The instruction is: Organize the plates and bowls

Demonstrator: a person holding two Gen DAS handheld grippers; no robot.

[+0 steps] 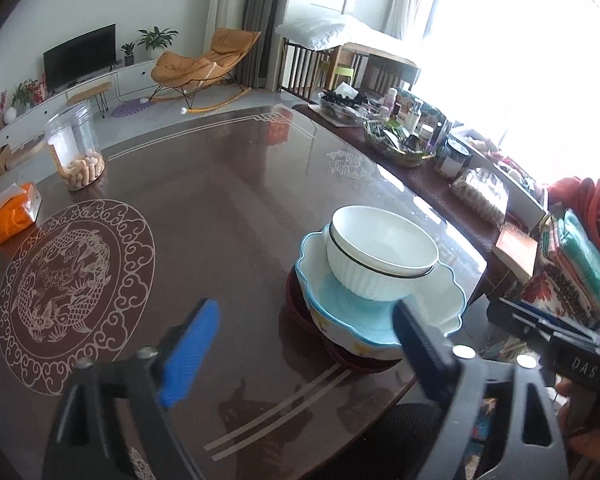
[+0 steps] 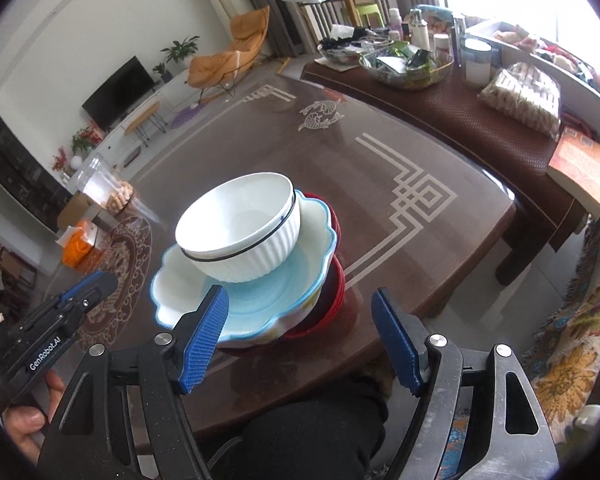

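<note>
A stack of dishes stands near the front edge of the brown table [image 1: 228,208]. On top sits a white ribbed bowl [image 1: 380,256] [image 2: 240,228] with a dark rim line. It rests in a scalloped light-blue bowl [image 1: 444,300] [image 2: 260,304], which sits on dark red plates [image 1: 296,304] [image 2: 332,296]. My left gripper [image 1: 304,356] is open and empty, just in front and left of the stack. My right gripper [image 2: 300,344] is open and empty, just in front of the stack, its left pad [image 2: 204,340] near the blue bowl's rim. Each gripper shows at the other view's edge.
A clear jar of peanuts [image 1: 76,148] and an orange tissue pack [image 1: 14,216] stand at the table's far left. A lower side table [image 2: 460,120] at the right holds glass bowls, jars, snack packs and a book [image 2: 580,164]. Patterned fabric [image 2: 572,340] lies at the right.
</note>
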